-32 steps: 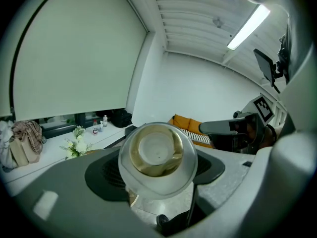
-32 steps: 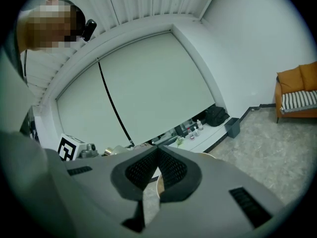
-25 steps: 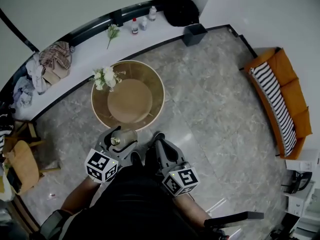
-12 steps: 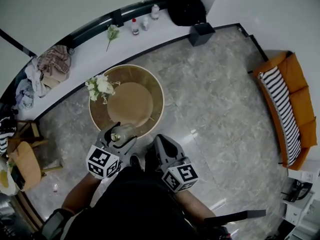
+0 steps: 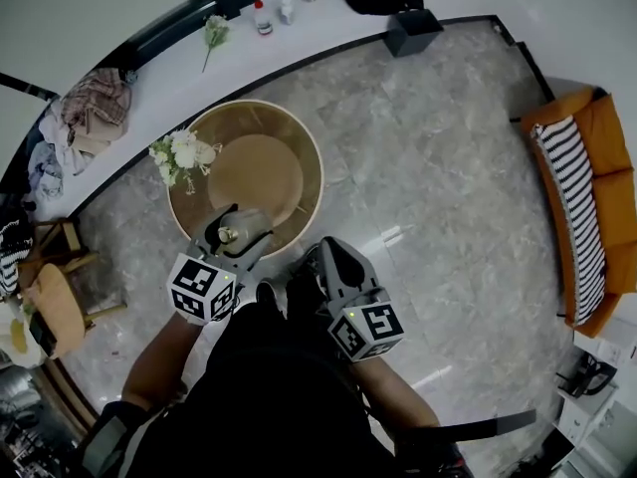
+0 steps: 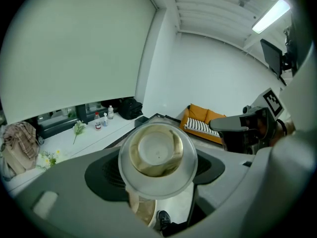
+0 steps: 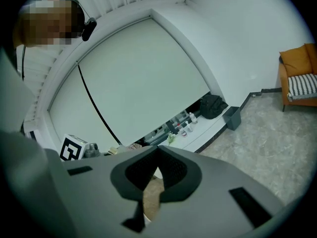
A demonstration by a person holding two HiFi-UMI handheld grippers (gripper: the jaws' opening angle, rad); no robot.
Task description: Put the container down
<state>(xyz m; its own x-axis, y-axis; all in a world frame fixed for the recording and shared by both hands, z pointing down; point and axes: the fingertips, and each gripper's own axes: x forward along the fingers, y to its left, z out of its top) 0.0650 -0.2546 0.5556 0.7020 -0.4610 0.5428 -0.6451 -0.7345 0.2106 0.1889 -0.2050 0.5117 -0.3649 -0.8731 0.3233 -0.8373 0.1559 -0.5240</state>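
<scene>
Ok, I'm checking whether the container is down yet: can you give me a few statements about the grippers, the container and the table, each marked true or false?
1. The left gripper holds the glass container. True.
2. The right gripper grips the flowers. False: its jaws are together on nothing; the flowers are on the round table.
3. The container stands on the table. False: it is held in the air over the table's near edge.
4. An orange sofa stands to the person's right. True.
</scene>
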